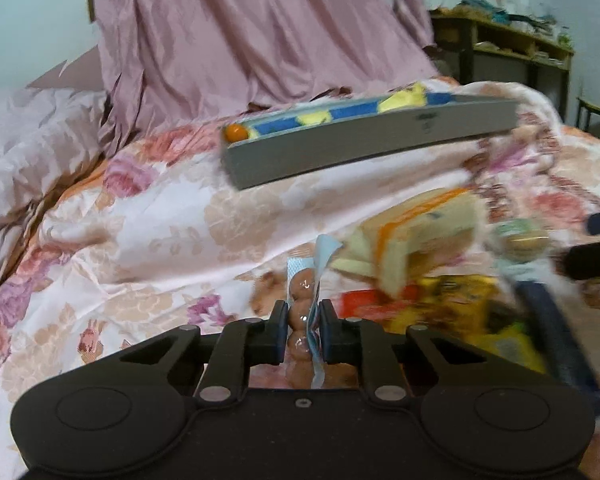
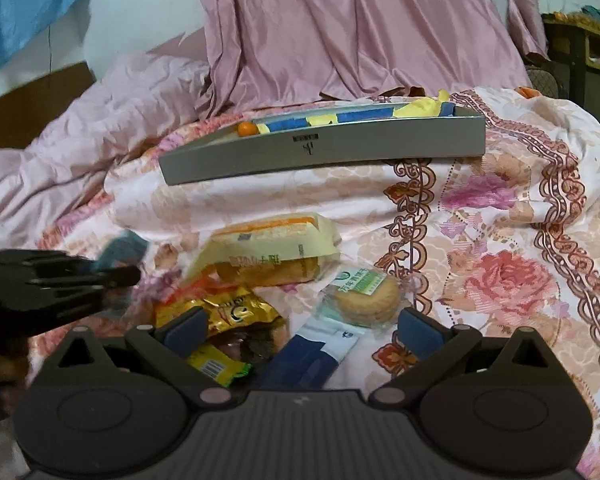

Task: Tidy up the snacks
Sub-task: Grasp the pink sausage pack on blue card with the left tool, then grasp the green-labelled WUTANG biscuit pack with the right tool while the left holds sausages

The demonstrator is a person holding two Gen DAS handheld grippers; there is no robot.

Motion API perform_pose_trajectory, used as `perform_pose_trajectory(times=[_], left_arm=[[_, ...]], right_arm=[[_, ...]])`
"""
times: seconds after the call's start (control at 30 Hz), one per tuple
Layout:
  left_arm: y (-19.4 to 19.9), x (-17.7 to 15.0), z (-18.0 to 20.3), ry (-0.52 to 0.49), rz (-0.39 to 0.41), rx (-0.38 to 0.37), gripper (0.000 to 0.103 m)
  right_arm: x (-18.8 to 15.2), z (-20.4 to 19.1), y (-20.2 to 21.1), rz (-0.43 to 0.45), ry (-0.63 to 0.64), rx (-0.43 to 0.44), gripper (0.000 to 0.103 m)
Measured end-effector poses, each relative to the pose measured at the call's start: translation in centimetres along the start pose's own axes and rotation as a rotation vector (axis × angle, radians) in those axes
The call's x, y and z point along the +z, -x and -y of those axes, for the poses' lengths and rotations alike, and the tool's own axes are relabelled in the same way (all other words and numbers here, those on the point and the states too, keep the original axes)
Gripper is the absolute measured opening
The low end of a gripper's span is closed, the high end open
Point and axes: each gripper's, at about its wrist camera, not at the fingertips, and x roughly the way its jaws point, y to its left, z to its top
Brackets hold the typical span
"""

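Observation:
My left gripper (image 1: 303, 330) is shut on a clear packet of brown round sweets (image 1: 301, 292), held above the flowered bedspread. Ahead lies a grey tray (image 1: 364, 148) holding blue and yellow packets and an orange ball (image 1: 236, 132). My right gripper (image 2: 300, 330) is open, low over a heap of snacks: a gold packet (image 2: 236, 312), a blue and white packet (image 2: 316, 354), a round biscuit pack (image 2: 366, 300) and a yellow sandwich-cake pack (image 2: 272, 252). The left gripper (image 2: 112, 276) shows blurred at the left of the right wrist view. The grey tray (image 2: 320, 152) lies beyond the heap.
A pink curtain (image 1: 240, 32) hangs behind the bed. A wooden shelf unit (image 1: 516, 48) stands at the far right. A crumpled pink sheet (image 2: 60, 128) lies at the left. Bare flowered bedspread (image 1: 140, 240) stretches between the tray and the snacks.

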Motion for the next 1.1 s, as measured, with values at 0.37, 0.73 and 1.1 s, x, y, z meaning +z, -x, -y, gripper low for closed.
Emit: perform_pose_trajectory(times=[0.37, 0.73, 1.1], left_arm=[[2.5, -0.8, 3.1, -0.036, 0.045, -0.055, 0.017], [1.3, -0.7, 2.4, 0.01, 0.029, -0.059, 0.017], [0.0, -0.9, 2.1, 0.015, -0.007, -0.034, 0.017]], right_arm=[[1.9, 2.9, -5.7, -0.113, 0.155, -0.091, 0.103], [2.0, 4.7, -9.3, -0.143, 0.12, 0.017, 0.102], [2.0, 3.9, -8.6, -0.118, 0.188, -0.023, 0.056]])
